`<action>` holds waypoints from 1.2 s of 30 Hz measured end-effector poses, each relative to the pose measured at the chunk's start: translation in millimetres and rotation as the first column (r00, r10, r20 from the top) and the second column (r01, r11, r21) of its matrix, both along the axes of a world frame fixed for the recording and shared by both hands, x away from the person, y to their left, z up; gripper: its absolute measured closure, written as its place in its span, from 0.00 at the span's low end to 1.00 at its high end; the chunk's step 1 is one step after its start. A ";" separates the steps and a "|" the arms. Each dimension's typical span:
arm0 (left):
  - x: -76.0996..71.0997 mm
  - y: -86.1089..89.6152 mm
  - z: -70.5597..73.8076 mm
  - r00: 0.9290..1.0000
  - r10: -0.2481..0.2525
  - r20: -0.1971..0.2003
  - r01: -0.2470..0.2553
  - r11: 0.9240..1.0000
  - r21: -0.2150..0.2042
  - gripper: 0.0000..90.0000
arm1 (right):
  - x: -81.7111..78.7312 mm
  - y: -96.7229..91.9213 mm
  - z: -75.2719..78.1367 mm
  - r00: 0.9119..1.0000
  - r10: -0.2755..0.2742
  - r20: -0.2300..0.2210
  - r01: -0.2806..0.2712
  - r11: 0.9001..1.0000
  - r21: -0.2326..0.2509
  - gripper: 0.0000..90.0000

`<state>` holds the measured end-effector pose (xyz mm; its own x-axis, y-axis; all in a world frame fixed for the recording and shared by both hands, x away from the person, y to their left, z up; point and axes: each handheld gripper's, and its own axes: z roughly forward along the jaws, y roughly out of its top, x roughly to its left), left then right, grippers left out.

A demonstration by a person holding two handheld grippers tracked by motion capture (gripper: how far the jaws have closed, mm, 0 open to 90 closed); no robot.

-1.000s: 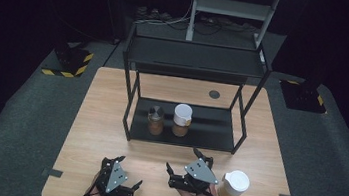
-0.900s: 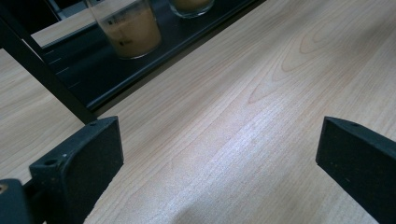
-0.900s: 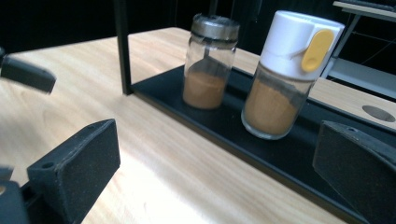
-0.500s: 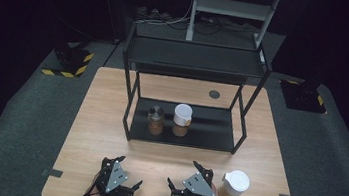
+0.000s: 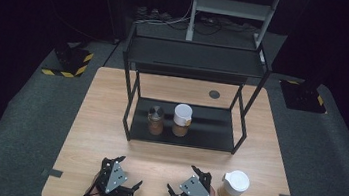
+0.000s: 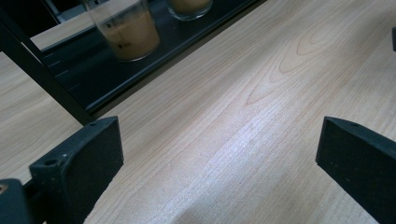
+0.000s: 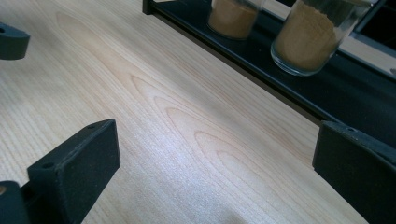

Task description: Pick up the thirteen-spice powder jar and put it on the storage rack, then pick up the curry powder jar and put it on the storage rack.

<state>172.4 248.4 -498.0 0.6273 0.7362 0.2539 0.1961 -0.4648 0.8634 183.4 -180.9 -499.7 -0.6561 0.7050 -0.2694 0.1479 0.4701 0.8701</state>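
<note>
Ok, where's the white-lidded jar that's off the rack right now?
In the high view the white-lidded jar stands on the table's near right part, just right of the right gripper.

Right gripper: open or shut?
Open. In the right gripper view its two black jaws stand far apart with bare table between them, and the right gripper sits beside the white-lidded jar, not touching it.

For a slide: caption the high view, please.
Two open grippers, left and right, rest at the table's near edge; white-lidded jar beside the right one.
</note>
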 end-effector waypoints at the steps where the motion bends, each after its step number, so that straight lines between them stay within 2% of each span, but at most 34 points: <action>1: 0.5 -0.4 0.3 1.000 -0.001 -0.004 0.001 1.000 0.000 0.01 | 0.0 -0.2 -0.1 1.000 -0.003 -0.001 0.003 1.000 0.004 0.00; 6: -0.2 -2.2 0.5 1.000 -0.003 0.002 0.002 1.000 0.015 0.01 | 1.1 -1.8 0.0 1.000 0.000 -0.007 0.000 1.000 0.012 0.00; 16: -2.2 -1.7 -1.1 1.000 -0.004 0.014 0.003 1.000 0.011 0.01 | -0.6 -4.7 -2.4 1.000 0.006 0.008 -0.007 1.000 0.025 0.00; 18: 0.4 -2.8 1.0 1.000 -0.011 0.001 0.011 1.000 0.024 0.01 | -0.6 -5.1 -2.5 1.000 0.016 0.011 -0.017 1.000 0.021 0.00; 21: -1.8 -3.9 -0.1 1.000 -0.003 0.011 0.002 1.000 0.024 0.01 | -1.4 -5.0 -2.9 0.999 0.026 0.019 -0.027 1.000 0.012 0.00; 24: -2.3 -2.8 -0.8 1.000 -0.013 0.018 0.013 1.000 0.026 0.01 | -1.9 -6.7 -3.1 1.000 0.025 0.012 -0.026 0.999 0.037 0.00; 26: -2.1 -3.7 -0.3 1.000 -0.008 0.014 0.008 1.000 0.028 0.01 | -4.3 -6.1 -1.7 0.999 0.032 0.028 -0.033 0.999 0.028 0.00; 36: -3.3 -4.7 -0.8 1.000 -0.006 0.021 0.006 0.999 0.033 0.01 | -15.0 -11.2 9.2 0.996 0.044 0.076 -0.049 0.997 0.065 0.00</action>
